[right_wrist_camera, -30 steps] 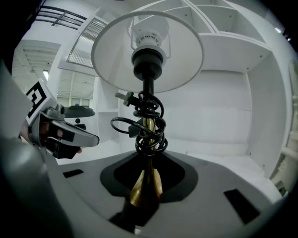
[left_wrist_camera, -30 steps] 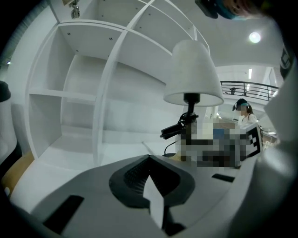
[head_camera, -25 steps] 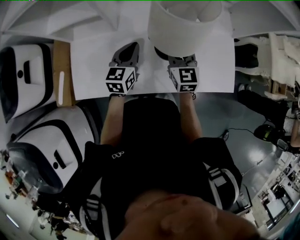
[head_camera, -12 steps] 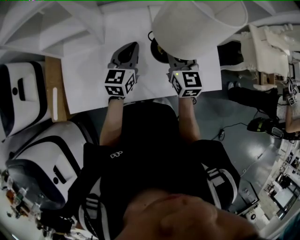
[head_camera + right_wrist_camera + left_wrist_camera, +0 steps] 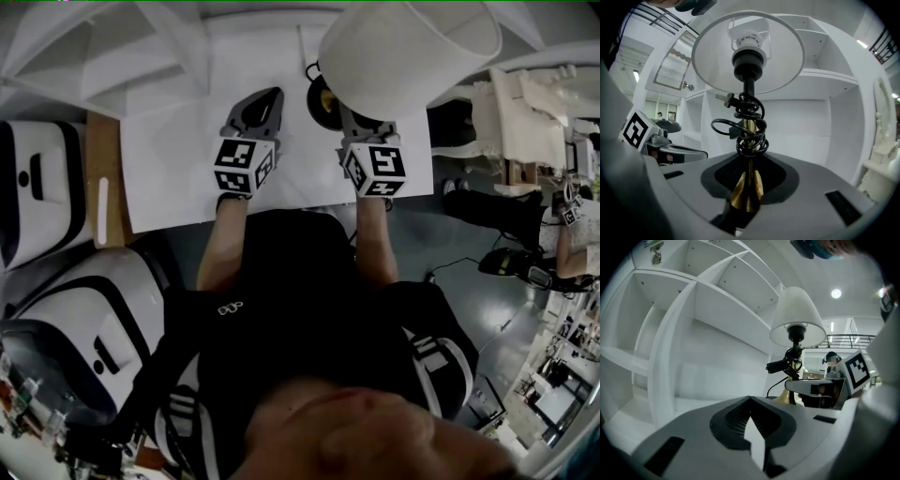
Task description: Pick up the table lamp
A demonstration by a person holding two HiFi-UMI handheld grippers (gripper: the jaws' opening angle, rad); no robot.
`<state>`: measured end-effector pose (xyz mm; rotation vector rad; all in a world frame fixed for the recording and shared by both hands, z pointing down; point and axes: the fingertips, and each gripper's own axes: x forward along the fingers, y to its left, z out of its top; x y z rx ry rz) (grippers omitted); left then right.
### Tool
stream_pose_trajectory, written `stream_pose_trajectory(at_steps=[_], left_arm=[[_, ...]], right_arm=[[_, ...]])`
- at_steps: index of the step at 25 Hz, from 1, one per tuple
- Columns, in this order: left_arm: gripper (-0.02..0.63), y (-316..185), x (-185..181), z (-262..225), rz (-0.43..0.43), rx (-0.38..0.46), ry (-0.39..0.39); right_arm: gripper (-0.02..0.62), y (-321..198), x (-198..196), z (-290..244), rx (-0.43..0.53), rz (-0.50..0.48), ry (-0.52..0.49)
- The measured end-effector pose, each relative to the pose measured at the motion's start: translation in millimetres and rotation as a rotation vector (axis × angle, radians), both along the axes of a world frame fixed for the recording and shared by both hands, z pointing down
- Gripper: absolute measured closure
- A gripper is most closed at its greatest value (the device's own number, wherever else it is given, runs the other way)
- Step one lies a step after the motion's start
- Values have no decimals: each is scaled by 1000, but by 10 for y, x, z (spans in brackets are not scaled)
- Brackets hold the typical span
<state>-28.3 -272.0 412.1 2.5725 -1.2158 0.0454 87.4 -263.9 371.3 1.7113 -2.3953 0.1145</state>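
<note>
Head view: the lamp sits in your right gripper, over the worktop's far right part. Its shade hides that gripper's tips and the stem. Only part of the dark base peeks out, and you can't tell whether it clears the worktop. The shade overhangs the worktop's right edge. Your left gripper hangs over bare worktop, with open room to its left.

Left gripper view: the jaws are together with nothing in them. The right gripper hides the lamp's base. Shelves stand close behind.

Right gripper view: the jaws are clamped on the brass stem under the coiled cord. The base is cut off below.
</note>
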Motion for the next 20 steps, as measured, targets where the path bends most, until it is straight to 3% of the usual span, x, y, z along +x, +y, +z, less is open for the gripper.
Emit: stream_pose_trajectory(at_steps=[20], left_arm=[[600,-205,-169,110,-91,-21,7]], right_arm=[[489,-225,43,219,-59,-32,26]])
